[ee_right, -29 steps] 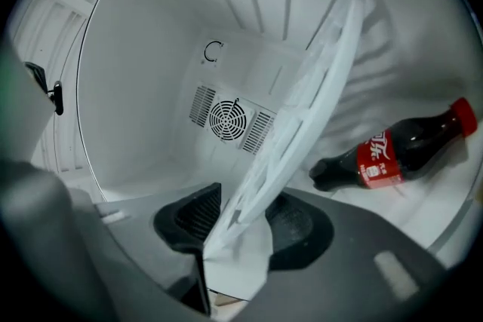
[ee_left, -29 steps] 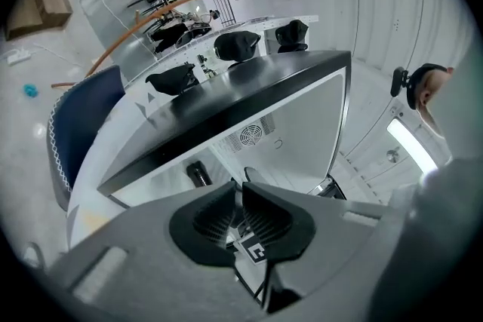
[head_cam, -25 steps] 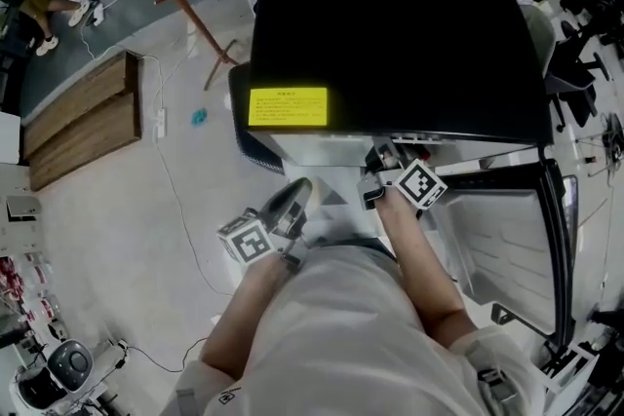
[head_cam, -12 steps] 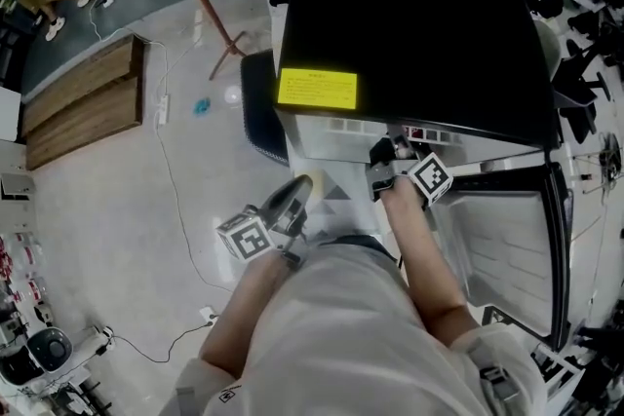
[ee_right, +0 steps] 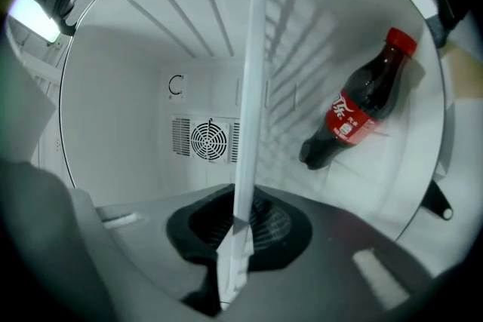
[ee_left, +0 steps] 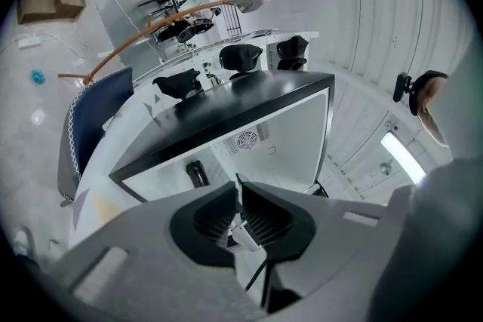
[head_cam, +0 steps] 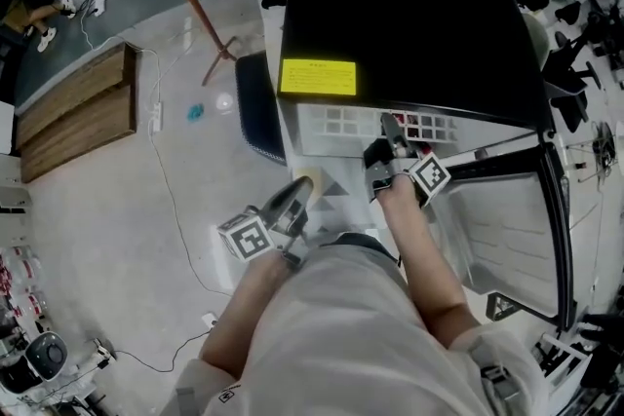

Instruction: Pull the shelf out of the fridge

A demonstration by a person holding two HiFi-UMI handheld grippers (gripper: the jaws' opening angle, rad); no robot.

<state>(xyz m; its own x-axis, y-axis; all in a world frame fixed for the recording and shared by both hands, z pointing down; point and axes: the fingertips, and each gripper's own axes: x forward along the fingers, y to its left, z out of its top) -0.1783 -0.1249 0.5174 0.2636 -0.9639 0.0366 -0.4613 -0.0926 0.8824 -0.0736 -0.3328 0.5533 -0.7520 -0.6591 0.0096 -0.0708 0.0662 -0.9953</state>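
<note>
From the head, high above the fridge: faces steeply down on its black top and open front, at a remove. From the left tongs, outside the fridge by its front corner: faces level past the top edge into the white cavity. From the right tongs, at the fridge's mouth: faces straight in, very near, rolled sideways, with the shelf upright in frame. Shared by the left gripper view and the right gripper view: the fridge's rear fan grille.
</note>
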